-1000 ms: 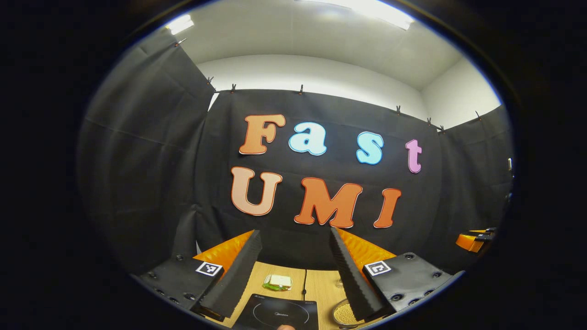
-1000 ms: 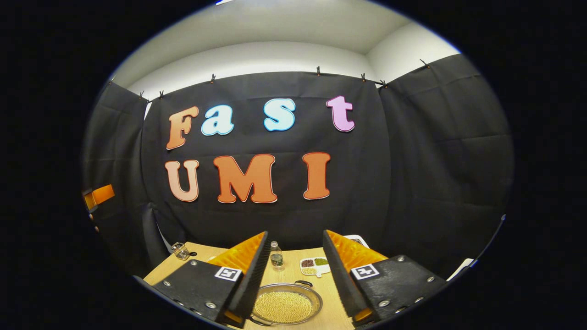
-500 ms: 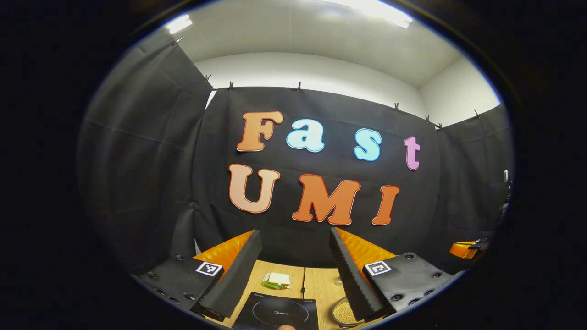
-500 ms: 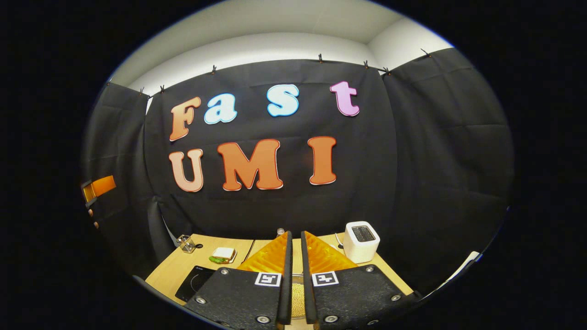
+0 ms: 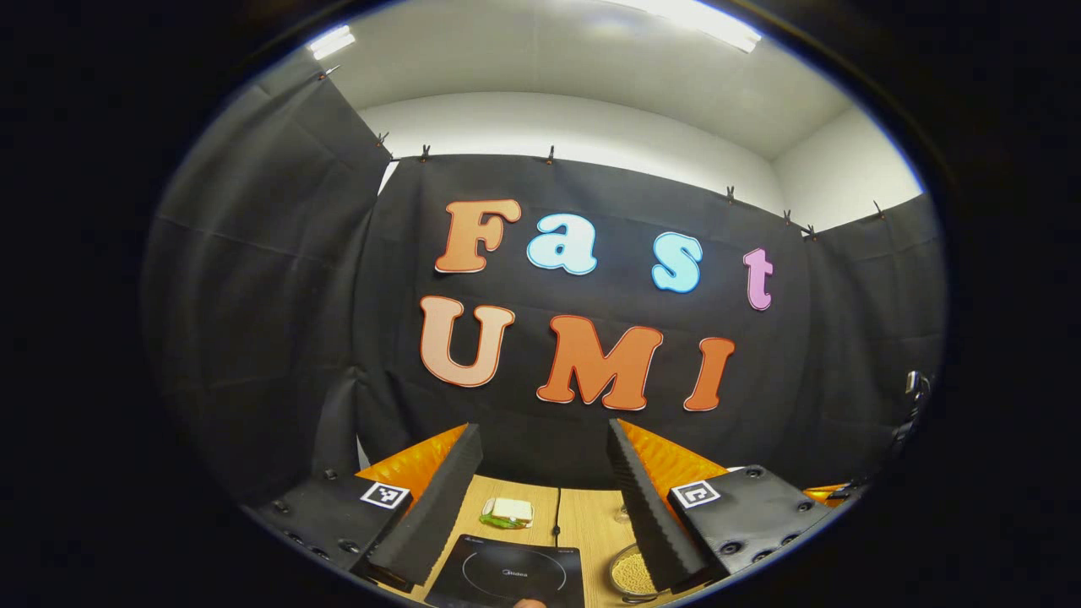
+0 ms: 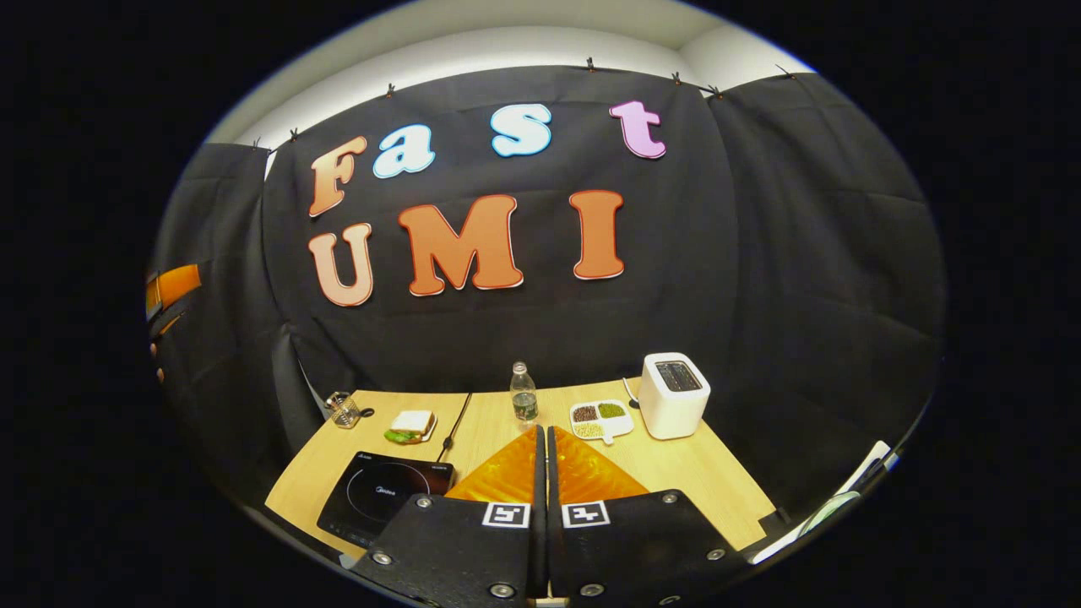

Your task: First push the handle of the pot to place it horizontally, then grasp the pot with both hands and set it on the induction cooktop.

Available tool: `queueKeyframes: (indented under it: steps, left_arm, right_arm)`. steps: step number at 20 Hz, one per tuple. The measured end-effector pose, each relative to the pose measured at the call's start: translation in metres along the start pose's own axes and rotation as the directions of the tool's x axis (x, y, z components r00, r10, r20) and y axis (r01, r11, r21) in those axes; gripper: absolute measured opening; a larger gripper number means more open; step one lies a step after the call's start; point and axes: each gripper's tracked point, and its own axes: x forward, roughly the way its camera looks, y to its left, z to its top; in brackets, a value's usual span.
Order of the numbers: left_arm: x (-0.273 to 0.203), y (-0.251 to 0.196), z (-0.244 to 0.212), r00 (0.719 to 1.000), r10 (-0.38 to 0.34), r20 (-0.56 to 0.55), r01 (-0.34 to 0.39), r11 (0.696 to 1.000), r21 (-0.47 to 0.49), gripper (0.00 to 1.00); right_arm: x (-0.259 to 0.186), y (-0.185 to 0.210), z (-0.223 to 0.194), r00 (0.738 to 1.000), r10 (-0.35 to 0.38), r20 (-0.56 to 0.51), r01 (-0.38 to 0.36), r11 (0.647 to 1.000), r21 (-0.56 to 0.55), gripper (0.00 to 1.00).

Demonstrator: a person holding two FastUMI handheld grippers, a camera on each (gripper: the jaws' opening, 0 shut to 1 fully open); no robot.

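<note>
Here my left gripper [image 5: 540, 473] is wide open above the wooden table [image 6: 718, 473], holding nothing. My right gripper [image 6: 541, 460] is closed, empty. The pot [image 5: 629, 572] sits just right of the induction cooktop [image 5: 507, 574]. Black cloth walls surround the table.

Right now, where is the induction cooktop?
In the right gripper view, the induction cooktop lies on the table's near-left corner, in front of the sandwich.

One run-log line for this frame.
left tongs open above cooktop | right tongs shut, empty | pot on table, off cooktop
</note>
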Motion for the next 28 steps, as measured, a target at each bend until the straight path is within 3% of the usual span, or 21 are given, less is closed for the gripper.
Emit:
queueKeyframes:
  steps: [14, 28]
  left_arm:
    - [-0.005, 0.005, -0.006, 1.0, 0.019, -0.018, -0.018, 1.0, 0.021, 0.97]
    - [-0.005, 0.02, -0.035, 0.994, 0.062, -0.086, -0.059, 0.998, 0.038, 0.98]
  right_arm:
    - [0.011, 0.004, -0.111, 0.976, 0.01, -0.22, -0.011, 1.0, -0.006, 0.0]
    - [0.007, 0.009, -0.22, 0.892, 0.016, -0.452, -0.035, 0.999, -0.034, 0.0]
